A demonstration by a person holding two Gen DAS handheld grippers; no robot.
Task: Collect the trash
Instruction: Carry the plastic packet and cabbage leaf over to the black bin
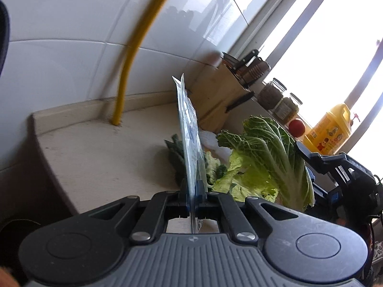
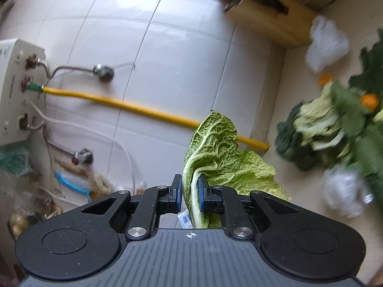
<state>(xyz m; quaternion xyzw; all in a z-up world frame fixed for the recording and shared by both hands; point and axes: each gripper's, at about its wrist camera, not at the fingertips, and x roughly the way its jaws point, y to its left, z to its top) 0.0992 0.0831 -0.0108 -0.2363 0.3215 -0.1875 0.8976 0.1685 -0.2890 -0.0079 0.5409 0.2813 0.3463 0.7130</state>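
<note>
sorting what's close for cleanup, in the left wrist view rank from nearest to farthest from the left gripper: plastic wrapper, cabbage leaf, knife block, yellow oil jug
1. plastic wrapper, between the left gripper fingers
2. cabbage leaf, just right
3. knife block, back by the wall
4. yellow oil jug, far right at the window

Daylight blazes through the window [image 1: 323, 35], blown out white; glare sheens the wall tiles [image 1: 71, 24]. Fisheye bends the edges, and the scraps [image 2: 335, 119] at right smear with motion blur.

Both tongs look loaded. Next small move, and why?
Probably carry both pieces off the counter toward a bin; none is in view. The left tongs are shut on a flat plastic wrapper, the right tongs on a cabbage leaf. More scraps remain on the counter, but neither tongs is free.
</note>
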